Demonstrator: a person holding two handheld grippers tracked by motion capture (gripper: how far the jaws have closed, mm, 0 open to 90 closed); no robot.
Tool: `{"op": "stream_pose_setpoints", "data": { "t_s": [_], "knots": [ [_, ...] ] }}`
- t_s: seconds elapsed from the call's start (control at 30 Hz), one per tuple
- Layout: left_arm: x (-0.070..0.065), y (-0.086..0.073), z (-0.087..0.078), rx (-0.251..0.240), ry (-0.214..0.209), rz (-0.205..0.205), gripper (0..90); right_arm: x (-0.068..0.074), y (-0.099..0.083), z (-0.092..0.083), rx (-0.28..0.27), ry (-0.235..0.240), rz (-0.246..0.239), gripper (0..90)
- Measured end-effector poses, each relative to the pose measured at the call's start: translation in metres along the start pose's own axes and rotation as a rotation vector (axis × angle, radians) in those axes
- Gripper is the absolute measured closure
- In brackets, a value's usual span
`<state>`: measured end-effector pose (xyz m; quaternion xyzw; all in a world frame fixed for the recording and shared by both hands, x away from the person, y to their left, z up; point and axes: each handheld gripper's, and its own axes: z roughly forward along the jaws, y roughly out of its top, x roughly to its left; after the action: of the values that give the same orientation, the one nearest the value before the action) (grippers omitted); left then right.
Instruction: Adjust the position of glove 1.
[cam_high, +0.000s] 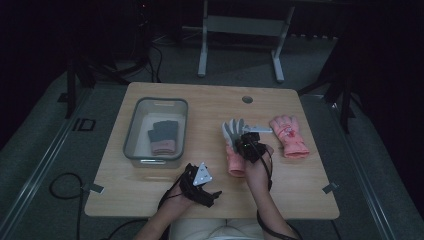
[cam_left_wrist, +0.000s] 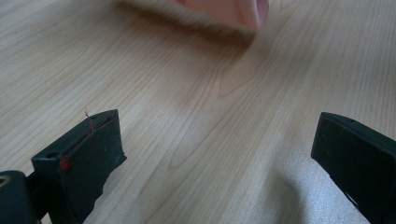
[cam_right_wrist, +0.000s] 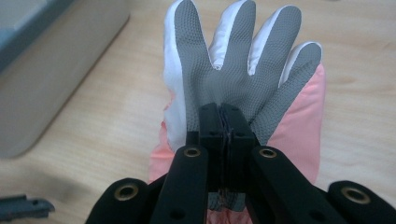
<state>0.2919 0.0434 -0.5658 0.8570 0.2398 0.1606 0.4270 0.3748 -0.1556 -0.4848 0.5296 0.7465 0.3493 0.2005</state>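
Room: pretty dark around the wooden table (cam_high: 150, 197), so the floor and the metal frame at the far end are hard to make out.
Bin: clear plastic bin (cam_high: 131, 131) on the table's left half, with one dark grey glove (cam_high: 163, 136) with a pink cuff lying flat inside. Can't tell if anything's under it.
Pink glove: the grey-palmed pink glove (cam_right_wrist: 243, 70) sits mid-table, right of the bin, palm up, fingers pointing away; its cuff end is cut off behind the jaws in the right gripper view.
Spare glove: another pink glove (cam_high: 288, 136) lies just to its right, back side up.
Right gripper (cam_right_wrist: 226, 122): jaws squeezed together, pinching the grey palm fabric.
Left gripper (cam_left_wrist: 215, 154): jaws spread wide over bare wood near the front edge, nothing between them; a blurry pink edge (cam_left_wrist: 233, 10) gets clipped at the top of its view.
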Motion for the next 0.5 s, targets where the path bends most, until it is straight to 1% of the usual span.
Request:
{"op": "stream_pose_setpoints", "data": {
  "t_s": [0.07,0.1,0.23,0.27,0.3,0.33,0.47,0.5],
  "knots": [
    [0.0,0.0,0.0,0.003,0.0,0.003,1.8,0.002,-0.004,0.007,0.014,0.002,0.004,88.4],
    [0.0,0.0,0.0,0.003,0.0,0.003,1.8,0.003,-0.005,0.012,0.025,0.013,0.016,88.4],
    [0.002,0.0,0.0,0.007,-0.009,-0.003,1.8,0.01,-0.009,0.028,0.048,0.033,0.027,88.4],
    [0.002,0.0,0.0,0.005,-0.009,-0.006,1.8,0.011,-0.011,0.032,0.059,0.033,0.025,88.4],
    [0.002,0.0,0.0,0.003,-0.011,-0.008,1.8,0.014,-0.013,0.035,0.068,0.028,0.005,88.3],
    [0.002,0.0,0.0,0.003,-0.011,-0.008,1.8,0.014,-0.013,0.035,0.068,0.028,0.005,88.3],
    [0.002,0.0,0.0,0.001,-0.014,-0.002,1.8,0.016,-0.017,0.047,0.087,0.042,0.004,87.7],
    [0.002,0.0,0.0,0.001,-0.017,0.0,1.8,0.018,-0.018,0.05,0.096,0.04,-0.026,87.2]
  ]
}}
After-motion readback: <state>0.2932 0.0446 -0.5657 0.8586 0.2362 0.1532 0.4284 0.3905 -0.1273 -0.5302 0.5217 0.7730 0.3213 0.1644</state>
